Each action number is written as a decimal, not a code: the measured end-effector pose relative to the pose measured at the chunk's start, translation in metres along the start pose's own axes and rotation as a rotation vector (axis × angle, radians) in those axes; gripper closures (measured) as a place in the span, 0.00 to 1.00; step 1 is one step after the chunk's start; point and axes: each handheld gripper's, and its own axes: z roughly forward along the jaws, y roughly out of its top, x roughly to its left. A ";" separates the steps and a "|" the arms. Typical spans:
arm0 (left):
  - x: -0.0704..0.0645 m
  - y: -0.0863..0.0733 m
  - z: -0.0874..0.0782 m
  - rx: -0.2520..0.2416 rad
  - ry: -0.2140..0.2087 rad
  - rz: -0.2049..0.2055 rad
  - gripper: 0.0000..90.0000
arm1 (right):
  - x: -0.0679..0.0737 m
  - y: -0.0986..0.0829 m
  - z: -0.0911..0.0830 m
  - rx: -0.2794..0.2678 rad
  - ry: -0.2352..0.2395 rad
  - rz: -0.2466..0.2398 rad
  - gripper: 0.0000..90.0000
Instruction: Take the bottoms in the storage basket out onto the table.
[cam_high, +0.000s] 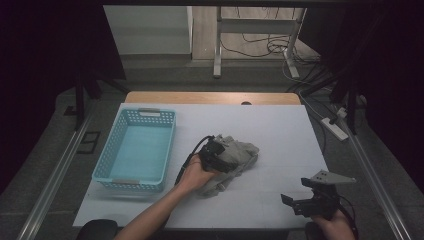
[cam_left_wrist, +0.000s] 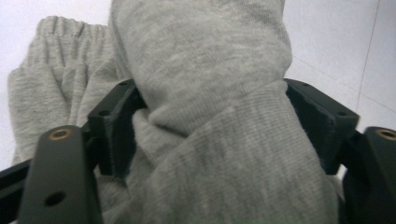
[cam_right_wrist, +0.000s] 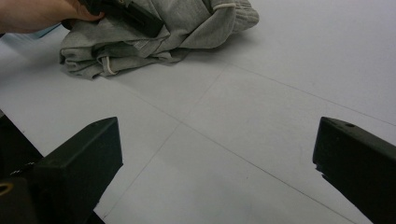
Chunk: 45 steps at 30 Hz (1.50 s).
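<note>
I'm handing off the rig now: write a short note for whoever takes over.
Left hand-held gripper: shut on the grey garment, a thick fold between its jaws.
Right hand-held gripper: open, holding nothing, near the table's front right corner.
Garment: bunched mid-table, right of the blue basket.
Done: garment gripped.
Left: probably moving it into the basket, which has nothing in it yet.

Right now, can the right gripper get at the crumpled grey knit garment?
Probably yes. The right gripper sits open, with bare white table between it and the crumpled grey knit garment; the left gripper already clamps the garment's near side.
</note>
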 end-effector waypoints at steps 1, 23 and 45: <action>0.000 0.000 0.000 0.000 0.000 0.000 0.22 | 0.000 0.000 0.000 0.000 0.000 -0.002 0.02; -0.002 0.006 -0.004 0.012 -0.031 -0.015 0.10 | -0.001 0.000 -0.001 -0.011 0.005 0.008 0.02; -0.004 0.011 -0.022 -0.042 -0.142 -0.030 0.00 | -0.002 0.000 -0.002 -0.017 0.008 0.014 0.02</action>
